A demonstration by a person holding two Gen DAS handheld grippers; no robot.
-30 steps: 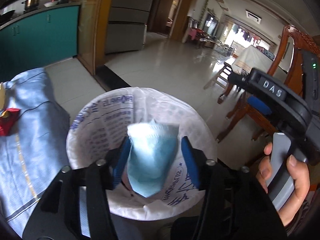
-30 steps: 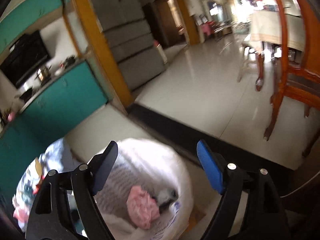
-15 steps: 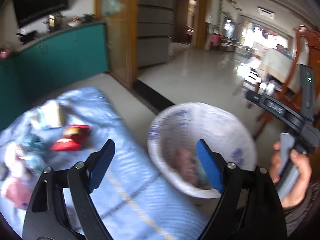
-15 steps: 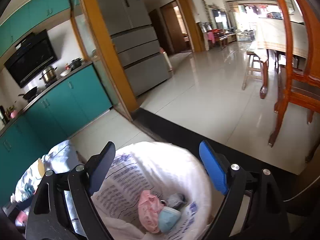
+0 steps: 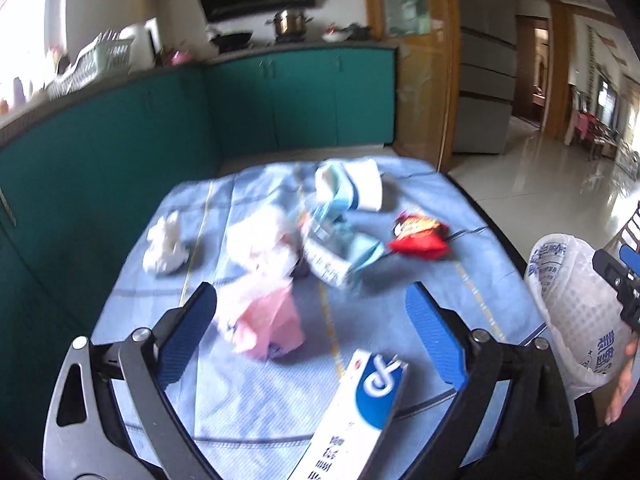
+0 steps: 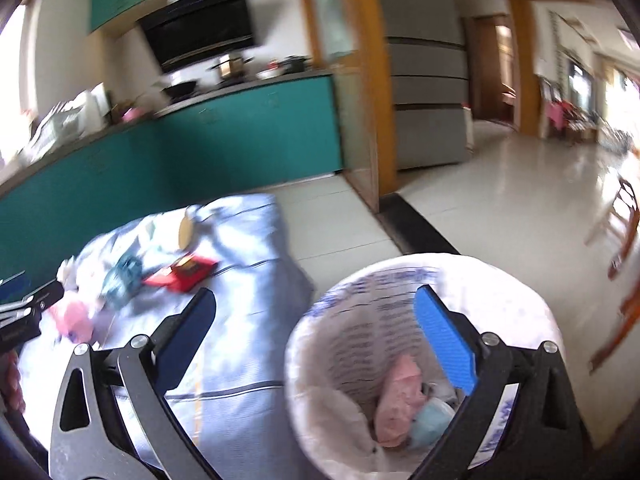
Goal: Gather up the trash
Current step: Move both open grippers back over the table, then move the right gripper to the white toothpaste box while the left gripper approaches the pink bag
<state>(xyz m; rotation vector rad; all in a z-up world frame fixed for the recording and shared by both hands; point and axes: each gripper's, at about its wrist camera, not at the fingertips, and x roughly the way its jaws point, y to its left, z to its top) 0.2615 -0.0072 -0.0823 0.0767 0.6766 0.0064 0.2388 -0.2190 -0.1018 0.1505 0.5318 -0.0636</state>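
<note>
My left gripper [image 5: 316, 320] is open and empty above a table with a light blue cloth [image 5: 460, 280]. Trash lies on the cloth: a pink wrapper [image 5: 272, 328] between my fingers, a white and blue box [image 5: 360, 412] near the front, a red snack packet [image 5: 418, 234], a crumpled white tissue [image 5: 166, 246], and blue and white wrappers [image 5: 340, 240]. The white-lined bin [image 6: 400, 300] stands right of the table and holds a pink wrapper [image 6: 400, 396] and a blue mask [image 6: 430, 422]. My right gripper [image 6: 316, 320] is open and empty at the bin's left rim.
Teal kitchen cabinets [image 5: 280, 108] run behind the table. A wooden door frame [image 6: 372, 120] and a grey fridge [image 6: 428, 92] stand beyond. Tiled floor [image 6: 520, 200] stretches to the right, with a wooden chair [image 6: 624, 216] at the far right.
My left gripper has let the blue mask drop into the bin, opened, and swung left over the table. My right gripper has swung left, staying open over the bin.
</note>
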